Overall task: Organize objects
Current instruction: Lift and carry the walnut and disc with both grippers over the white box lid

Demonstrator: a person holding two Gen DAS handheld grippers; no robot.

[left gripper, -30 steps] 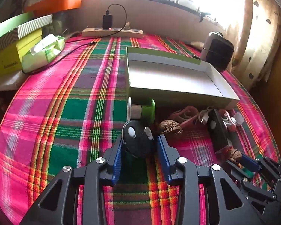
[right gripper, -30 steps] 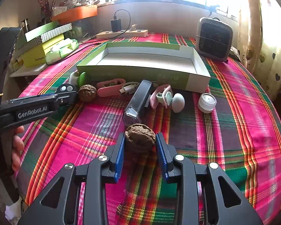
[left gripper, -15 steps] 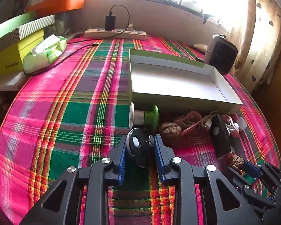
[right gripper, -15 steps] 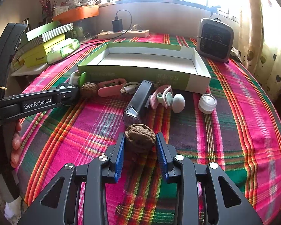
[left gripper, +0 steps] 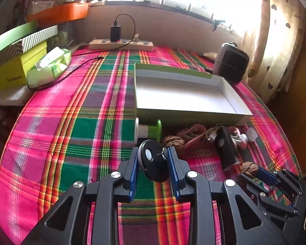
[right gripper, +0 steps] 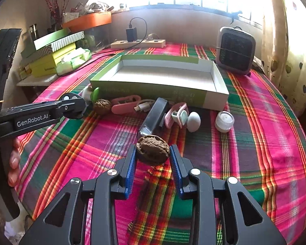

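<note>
A round black key fob (left gripper: 154, 163) with white buttons stands on edge between the blue pads of my left gripper (left gripper: 153, 160), which is shut on it. From the right wrist view, that left gripper (right gripper: 72, 106) comes in from the left with a hand behind it. My right gripper (right gripper: 153, 154) is shut on a brown walnut (right gripper: 153, 150) just above the plaid cloth. It also shows low at the right of the left wrist view, where the right gripper (left gripper: 253, 169) holds the same walnut. An open green-and-white box (right gripper: 159, 94) lies beyond, nothing inside.
In front of the box lie a second walnut (right gripper: 102, 106), a green spool (left gripper: 151, 130), a pink case (right gripper: 125, 104), a black power bank (right gripper: 153, 118), a pink clip, a white egg shape (right gripper: 193, 121) and a small white jar (right gripper: 224, 121). A heater (right gripper: 235, 50), power strip (right gripper: 137, 43) and stacked boxes line the back.
My left gripper's jaws have shut on the black fob, which now stands tilted on edge between the pads. The right gripper and its walnut have stayed put.
</note>
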